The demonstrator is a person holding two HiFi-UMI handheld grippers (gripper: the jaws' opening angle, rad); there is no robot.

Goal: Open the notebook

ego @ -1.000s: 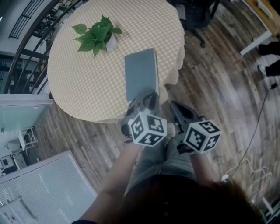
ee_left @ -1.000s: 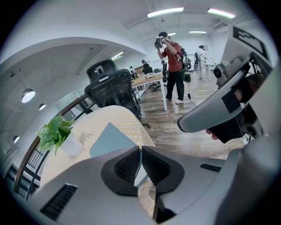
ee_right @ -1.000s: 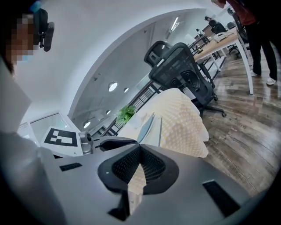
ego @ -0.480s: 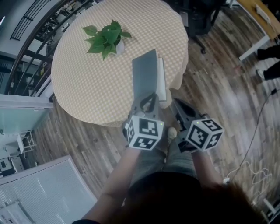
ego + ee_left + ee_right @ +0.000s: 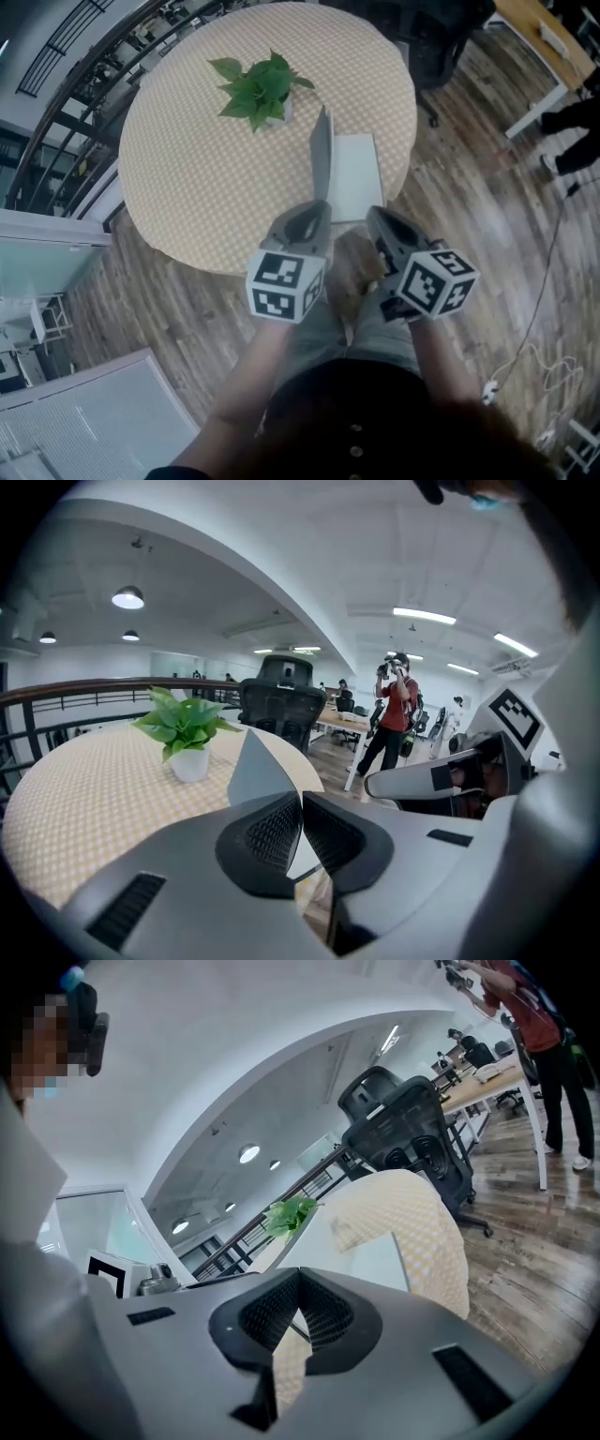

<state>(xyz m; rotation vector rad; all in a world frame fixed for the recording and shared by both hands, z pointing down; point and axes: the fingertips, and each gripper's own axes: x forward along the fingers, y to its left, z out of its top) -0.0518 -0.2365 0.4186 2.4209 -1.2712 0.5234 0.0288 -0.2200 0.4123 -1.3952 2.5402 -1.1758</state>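
The notebook lies near the front right edge of the round table (image 5: 187, 178). Its grey cover (image 5: 322, 155) stands upright, seen edge on, beside the bare white page (image 5: 356, 173). My left gripper (image 5: 314, 214) is shut on the cover's near edge. In the left gripper view the cover (image 5: 253, 766) rises from between the closed pads of the left gripper (image 5: 301, 803). My right gripper (image 5: 375, 217) sits at the notebook's near right corner. In its own view the right gripper (image 5: 300, 1302) has its pads together, with the white page (image 5: 375, 1251) beyond. I cannot tell whether it grips anything.
A potted green plant (image 5: 260, 89) stands on the yellow checked cloth behind the notebook. A black office chair (image 5: 422, 37) is beyond the table. A railing (image 5: 66, 122) runs along the left. A person in red (image 5: 396, 714) stands far off, and a cable (image 5: 553, 281) lies on the wood floor.
The grey cover went from flat on the notebook to upright, lifted by my left gripper, and the white page is now bare. My right gripper moved up to the notebook's near corner.
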